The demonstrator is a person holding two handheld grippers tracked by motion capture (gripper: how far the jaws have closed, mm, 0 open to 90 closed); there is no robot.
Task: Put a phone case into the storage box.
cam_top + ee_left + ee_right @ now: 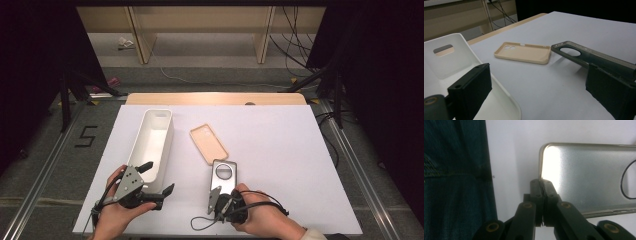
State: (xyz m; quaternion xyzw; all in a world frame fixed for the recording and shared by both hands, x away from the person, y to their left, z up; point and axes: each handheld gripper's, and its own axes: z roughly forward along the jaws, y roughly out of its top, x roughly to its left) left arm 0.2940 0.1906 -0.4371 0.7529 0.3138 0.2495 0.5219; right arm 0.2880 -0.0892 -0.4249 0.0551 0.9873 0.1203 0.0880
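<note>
A grey phone case with a round camera hole has its near end tilted up off the white table; my right gripper is shut on that end. In the right gripper view the jaws pinch the thin rim of the grey case. A beige phone case lies flat, inside up, just beyond it. My left gripper is open, its jaws either side of the near right corner of a white bin. The left gripper view shows the beige case and the raised grey case.
The long white bin has nothing in it and a handle slot at its far end. The table's near edge lies close behind both hands, and a person's denim leg shows beyond it. Bare tabletop spreads to the right.
</note>
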